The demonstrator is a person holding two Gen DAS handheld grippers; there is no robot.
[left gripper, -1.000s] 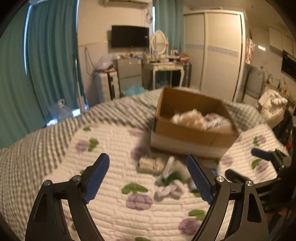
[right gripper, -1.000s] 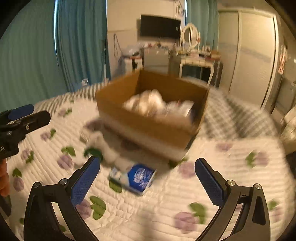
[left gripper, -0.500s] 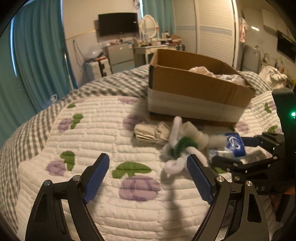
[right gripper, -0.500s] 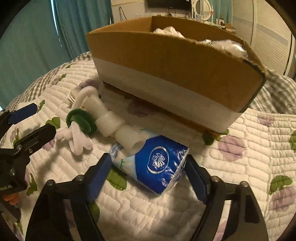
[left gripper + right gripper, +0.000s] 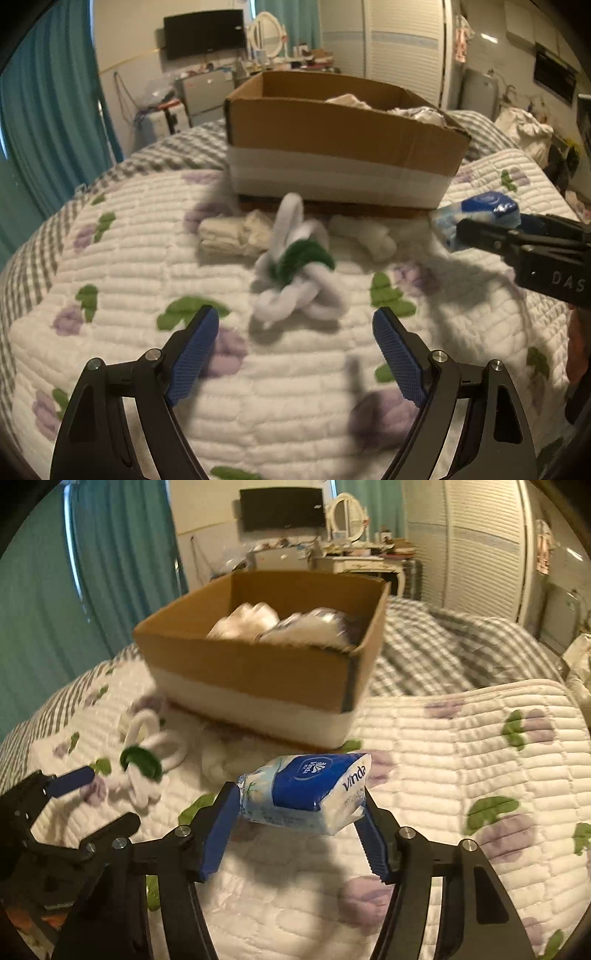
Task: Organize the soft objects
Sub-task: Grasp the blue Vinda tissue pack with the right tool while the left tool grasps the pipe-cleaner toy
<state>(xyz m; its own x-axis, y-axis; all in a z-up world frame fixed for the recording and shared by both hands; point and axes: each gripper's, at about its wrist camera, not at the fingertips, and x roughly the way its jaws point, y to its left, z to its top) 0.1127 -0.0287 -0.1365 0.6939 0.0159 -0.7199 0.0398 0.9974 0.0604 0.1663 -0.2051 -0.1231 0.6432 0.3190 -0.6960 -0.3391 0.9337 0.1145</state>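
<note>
My right gripper (image 5: 299, 812) is shut on a blue and white tissue pack (image 5: 306, 790) and holds it above the quilt, in front of the cardboard box (image 5: 258, 672). The pack also shows in the left wrist view (image 5: 476, 214). My left gripper (image 5: 295, 350) is open and empty, just short of a white and green knotted rope toy (image 5: 295, 269). A folded cream cloth (image 5: 232, 234) and a white fluffy piece (image 5: 365, 234) lie by the box (image 5: 332, 147). The box holds several white soft items.
The floral quilt (image 5: 295, 387) covers a bed with a grey checked blanket (image 5: 443, 657) behind. Teal curtains (image 5: 44, 110) hang at the left. A wardrobe (image 5: 480, 546) and a cluttered dresser (image 5: 354, 557) stand far behind.
My right gripper has closed on the tissue pack and lifted it off the quilt. My left gripper has moved closer to the rope toy, staying open.
</note>
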